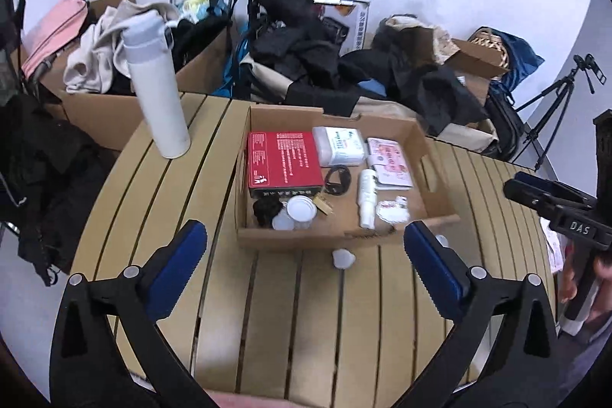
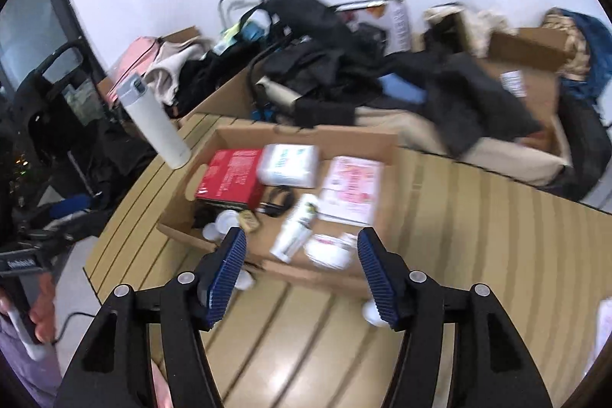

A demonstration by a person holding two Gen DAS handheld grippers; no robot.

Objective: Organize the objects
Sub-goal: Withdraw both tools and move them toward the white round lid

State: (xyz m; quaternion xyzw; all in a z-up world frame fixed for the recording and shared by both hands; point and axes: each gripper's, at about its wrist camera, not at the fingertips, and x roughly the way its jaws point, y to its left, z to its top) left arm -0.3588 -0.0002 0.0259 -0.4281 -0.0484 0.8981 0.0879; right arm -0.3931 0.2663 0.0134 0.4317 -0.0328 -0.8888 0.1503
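Cardboard formed the shallow box [image 1: 436, 155] on the slatted table [image 1: 160, 178], ahead of both tools. Inside lay a red carton [image 1: 283, 157], a tissue pack [image 1: 338, 144] and a white tube [image 1: 368, 194]. The left gripper [image 1: 304, 247] stood spread wide and empty above the table, a small white cap [image 1: 343, 258] between its fingers. The right gripper [image 2: 301, 268] was parted too, pinching nothing, just short of the box's near wall.

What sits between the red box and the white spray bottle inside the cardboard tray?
A coiled black cable lies between the red box and the white spray bottle, clearest in the left wrist view.
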